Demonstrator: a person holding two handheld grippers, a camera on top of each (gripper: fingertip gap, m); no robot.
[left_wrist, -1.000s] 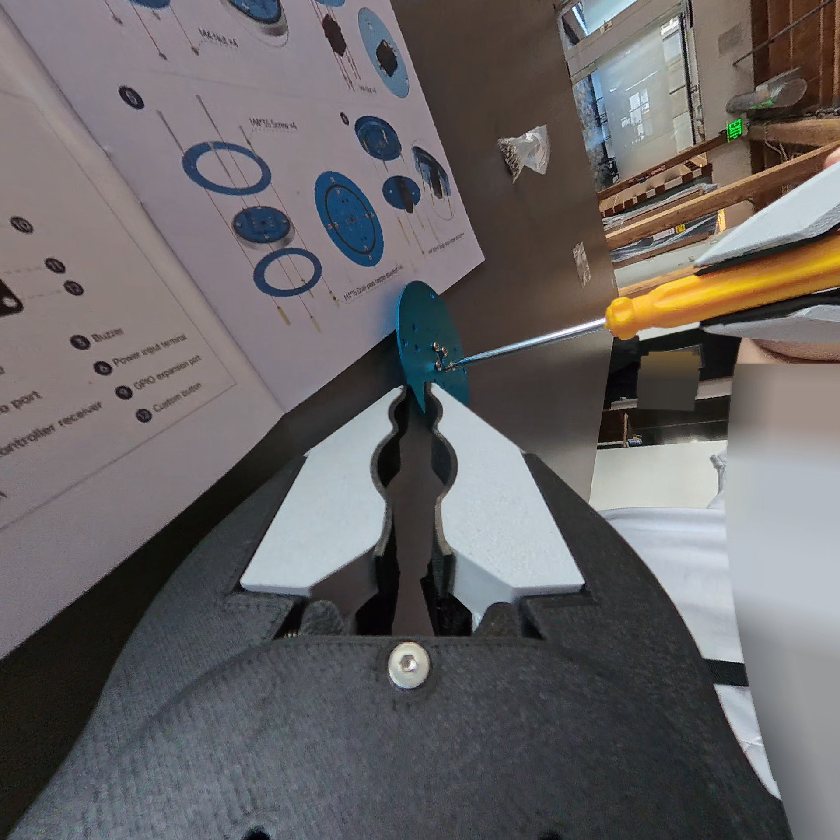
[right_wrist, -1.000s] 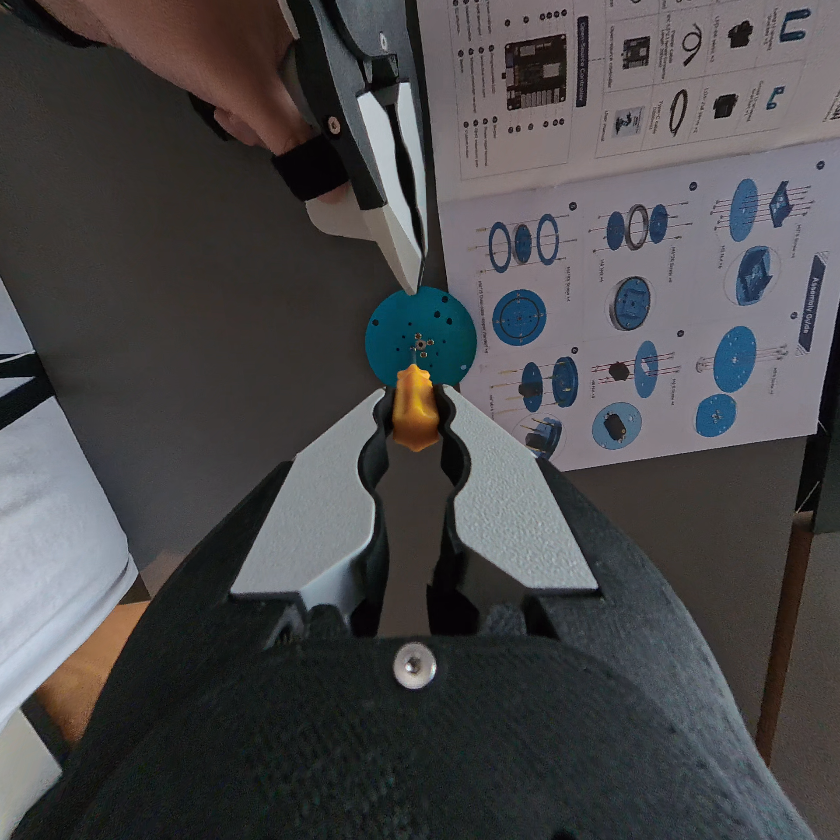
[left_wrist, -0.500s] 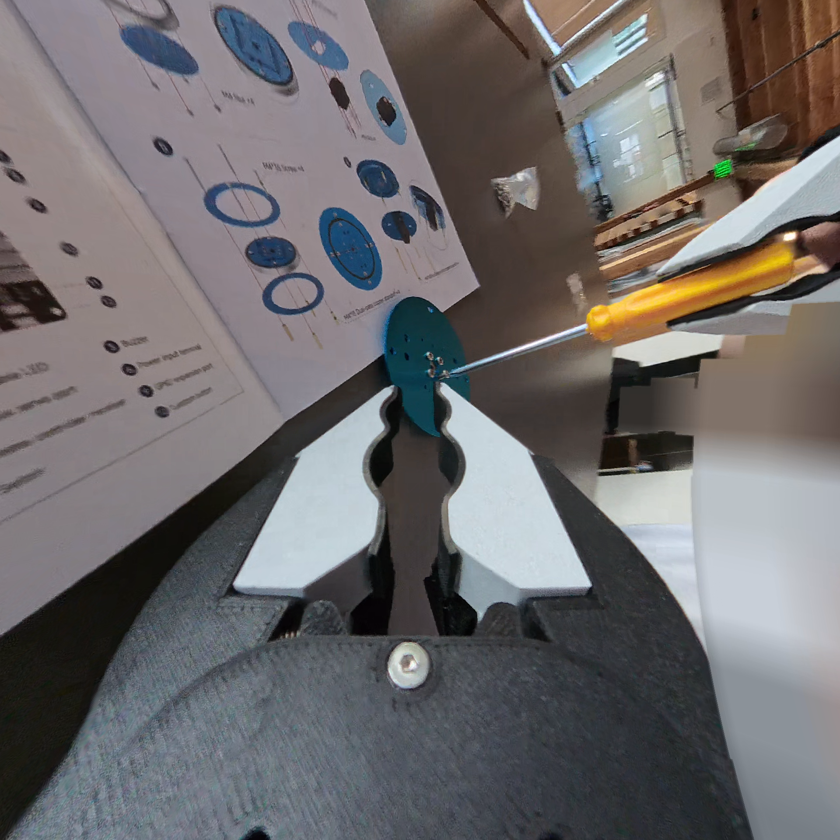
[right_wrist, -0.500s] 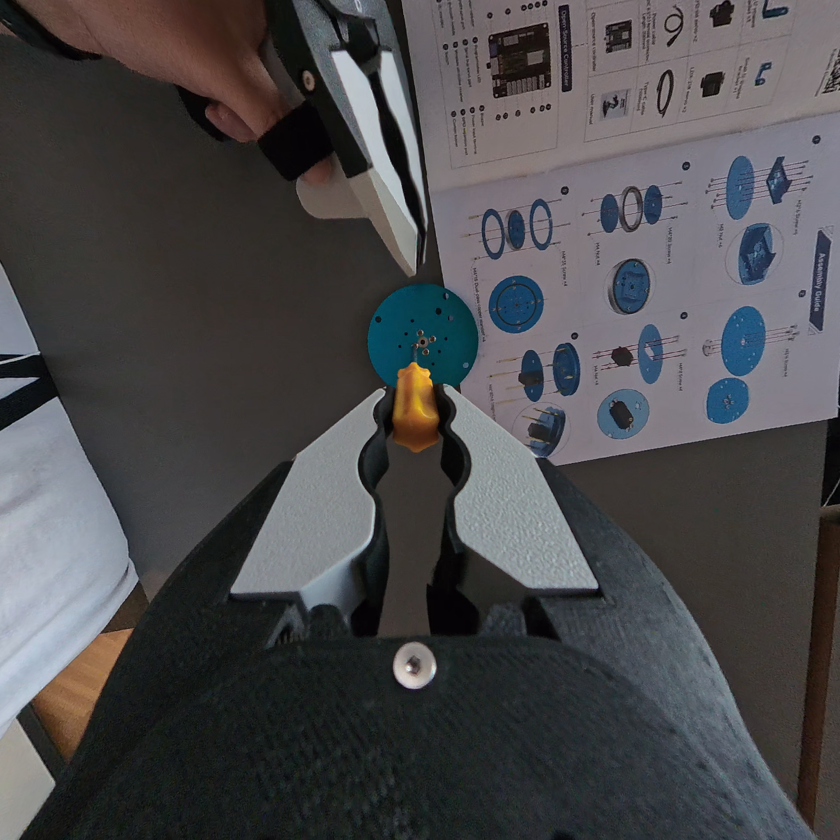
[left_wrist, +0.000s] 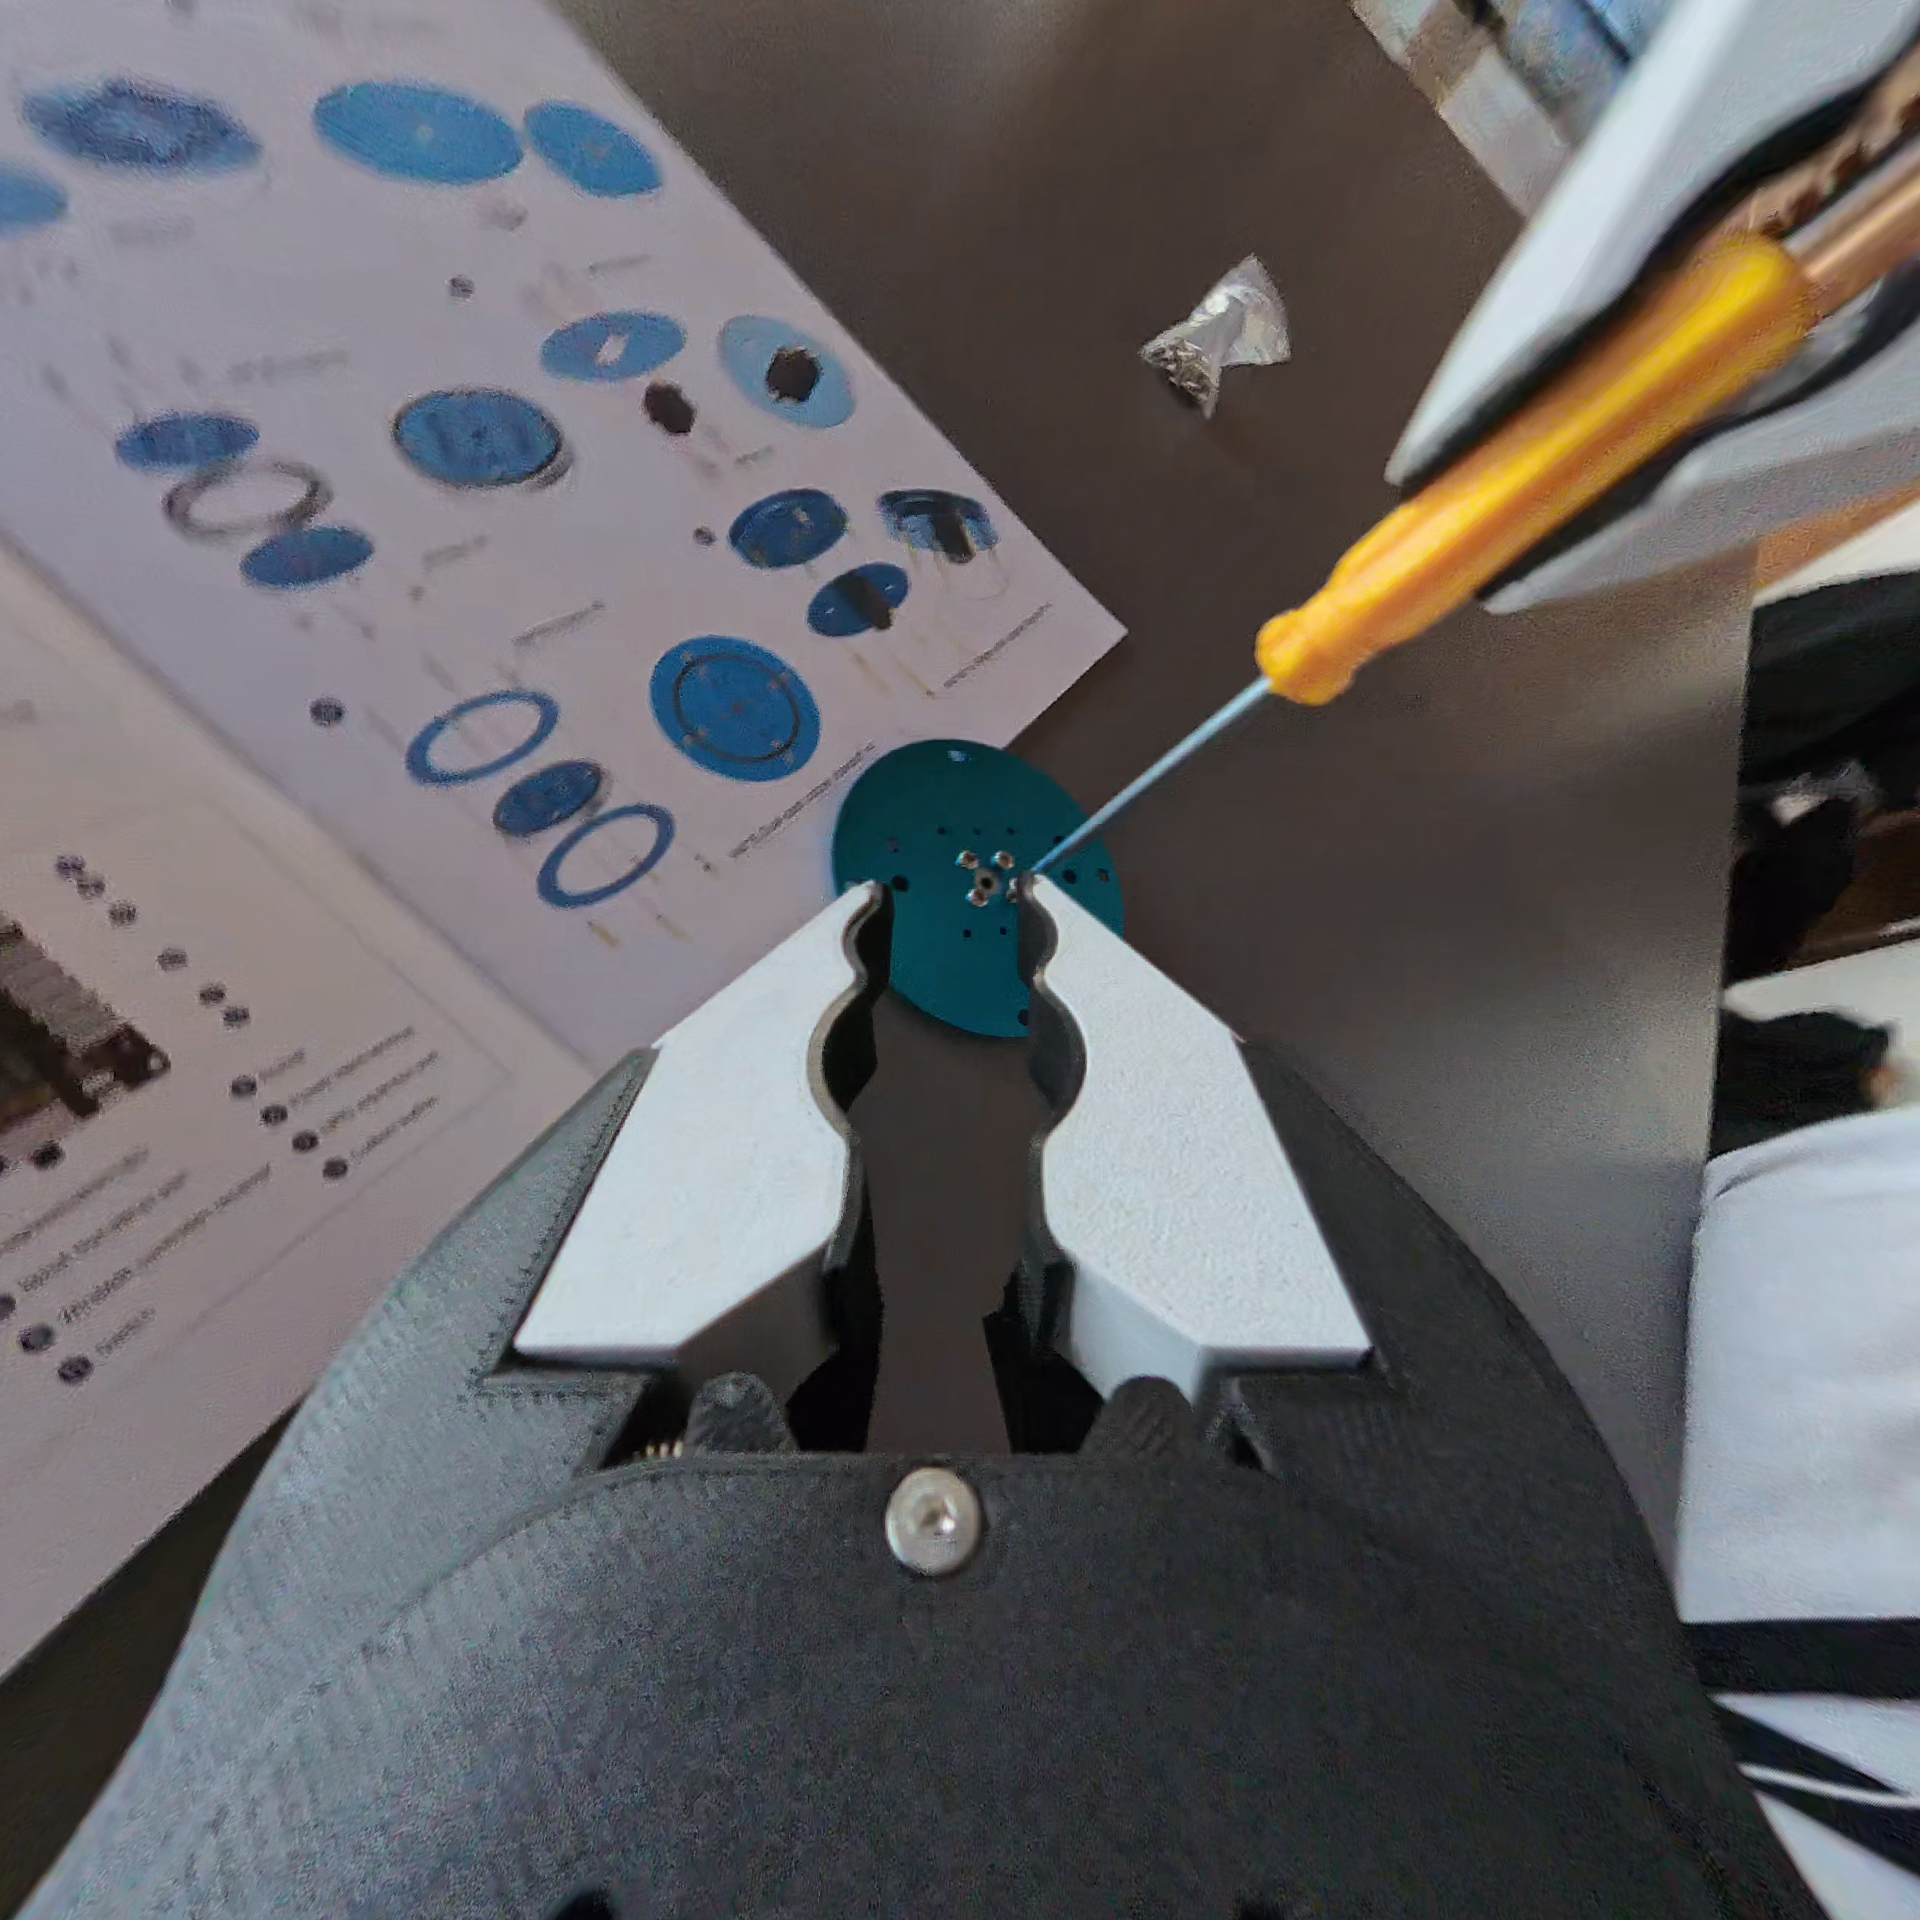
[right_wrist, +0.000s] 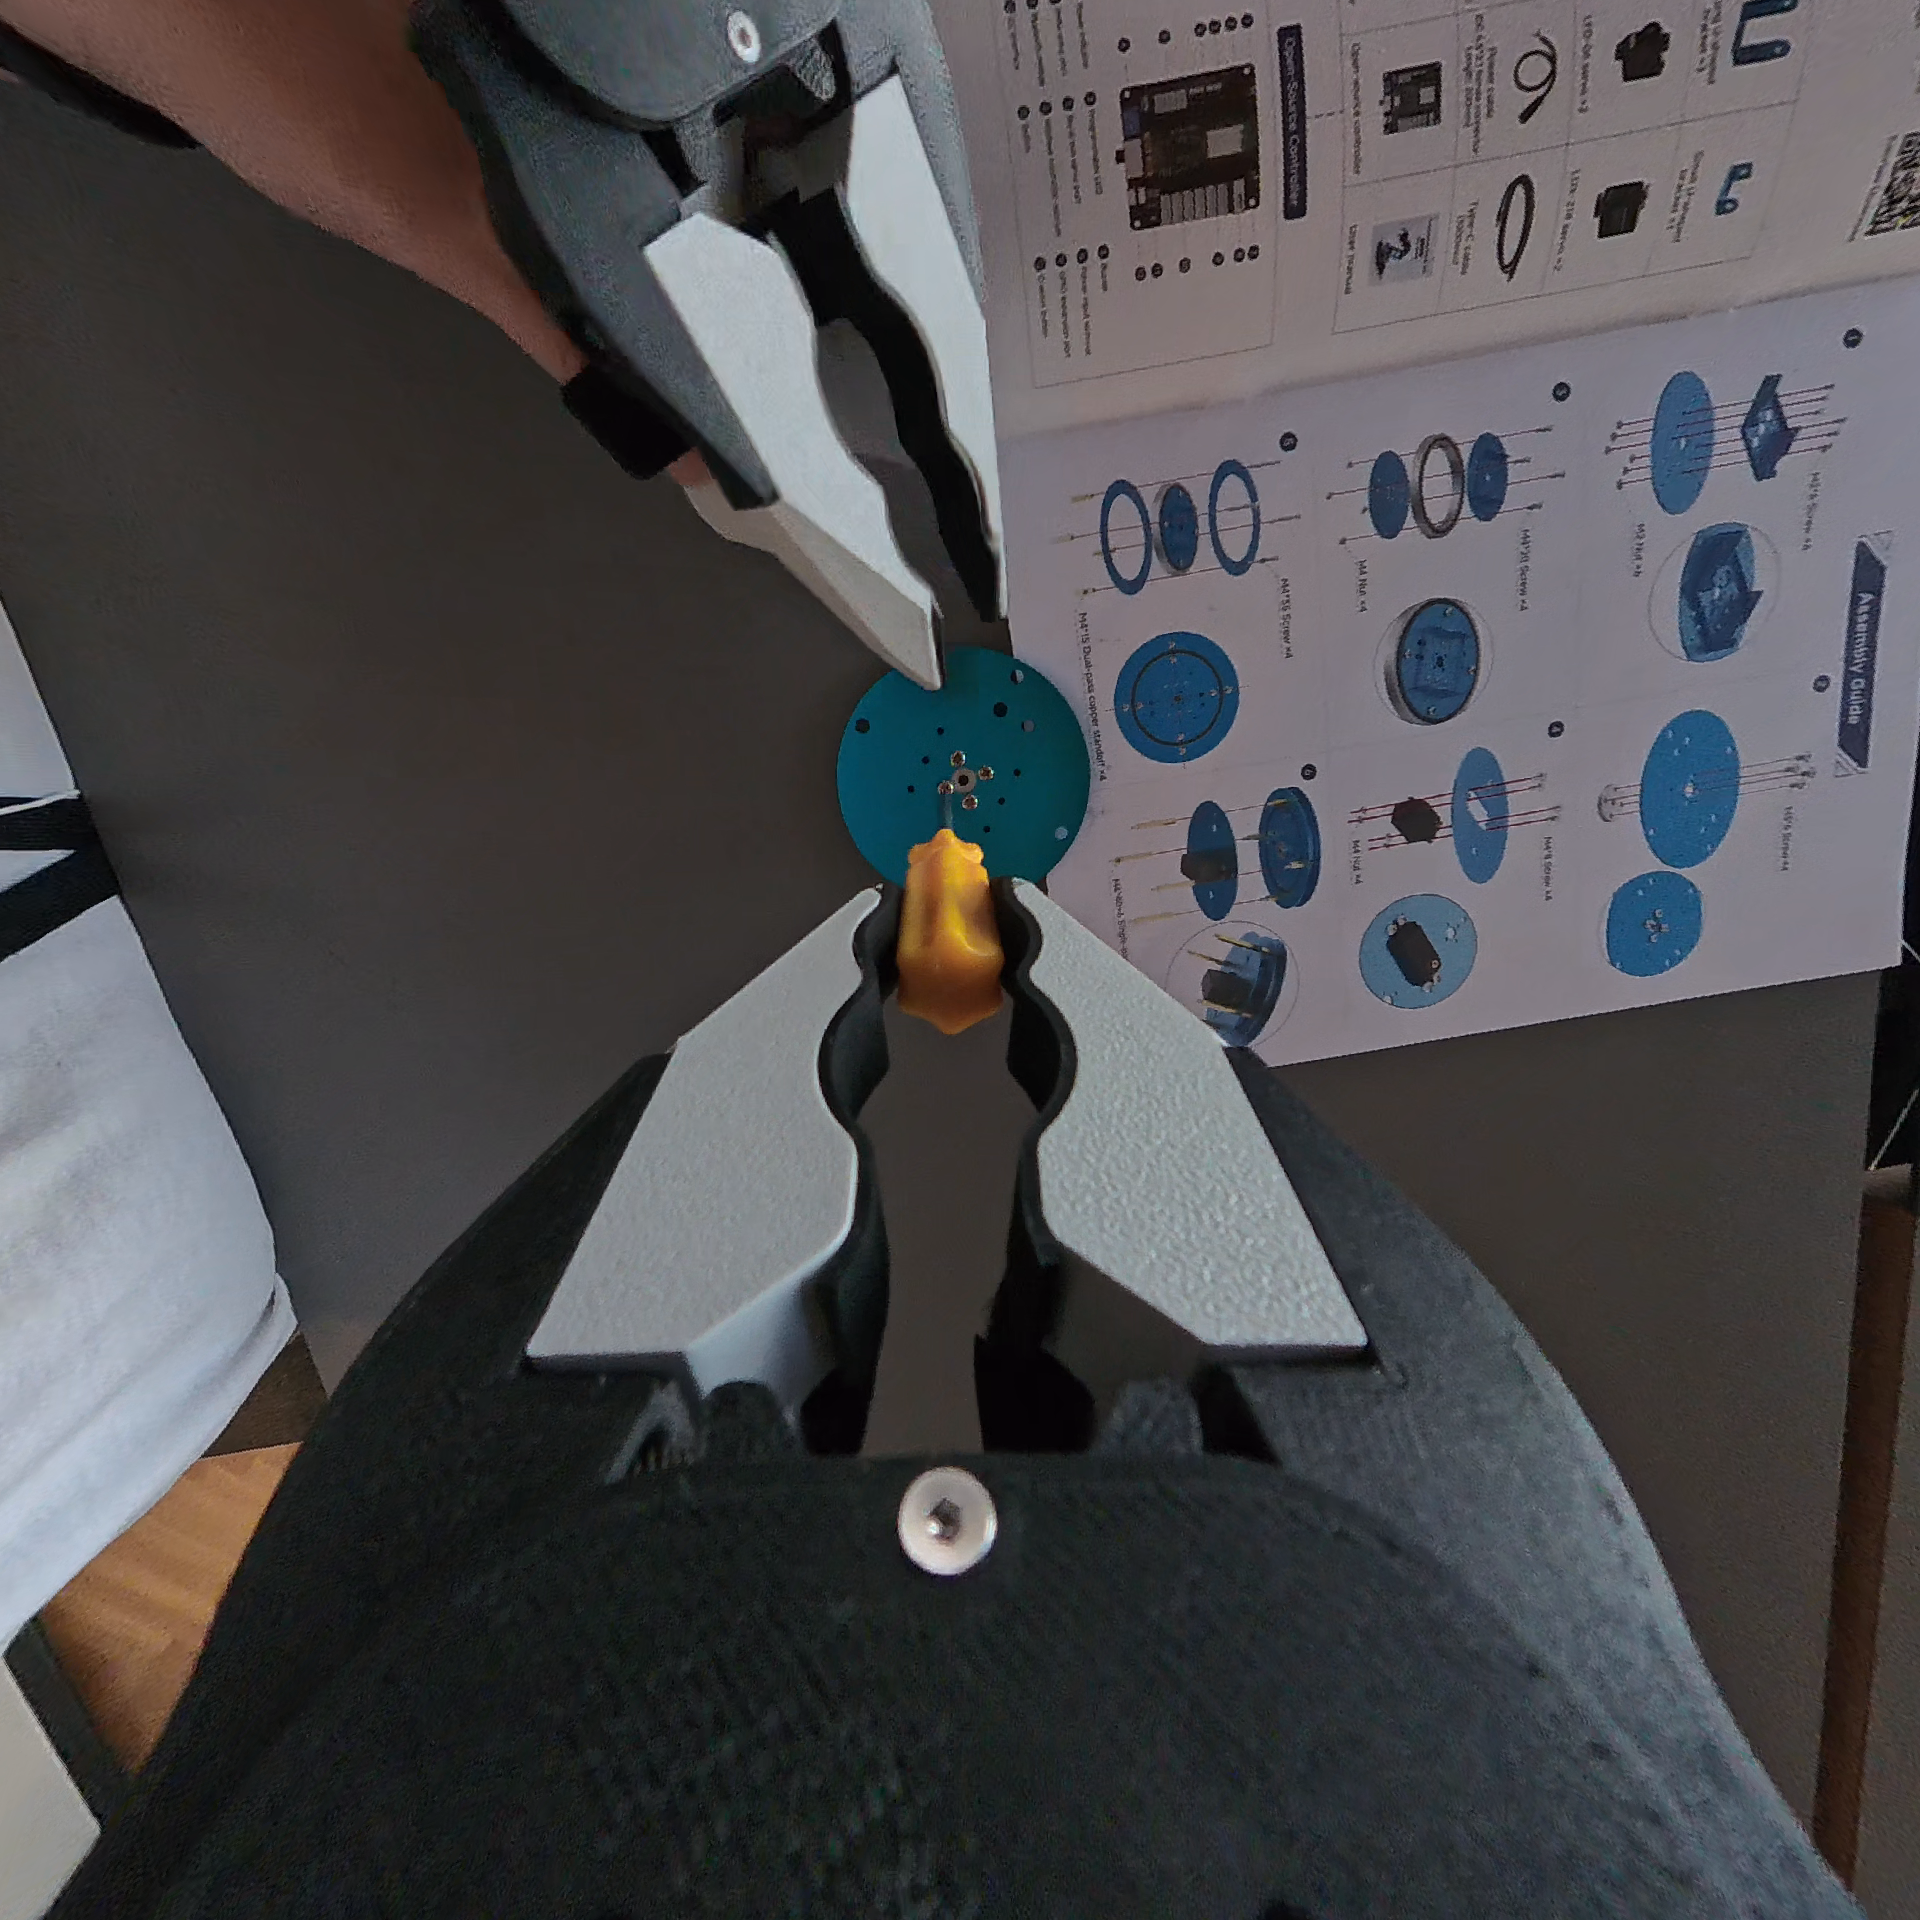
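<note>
A teal round disc (left_wrist: 935, 821) with small holes lies on the dark table, partly over the corner of a printed sheet. It also shows in the right wrist view (right_wrist: 904, 727). My left gripper (left_wrist: 954, 894) is open, its fingertips spread just over the disc's near half; in the right wrist view (right_wrist: 961, 644) one tip is at the disc's far rim. My right gripper (right_wrist: 945, 894) is shut on an orange-handled screwdriver (right_wrist: 948, 935). The screwdriver (left_wrist: 1507, 499) slants down, and its thin shaft ends at the small screws in the disc's centre.
A large white instruction sheet (right_wrist: 1455, 675) with blue diagrams covers the table beside the disc and also shows in the left wrist view (left_wrist: 416, 623). A small clear bag of screws (left_wrist: 1216, 332) lies farther off. A person's white garment (right_wrist: 104, 1143) is at the table's edge. My right fingertips sit around 9 centimeters from my left ones. My right tips are about 11 centimeters from the teal round disc (left_wrist: 935, 821), my left tips only 5 centimeters. Seen from the right wrist view (right_wrist: 1023, 771) as well.
My left gripper has opened and let go of the disc's edge. The disc went from held on edge to lying flat. The screwdriver stays on the disc's centre.
</note>
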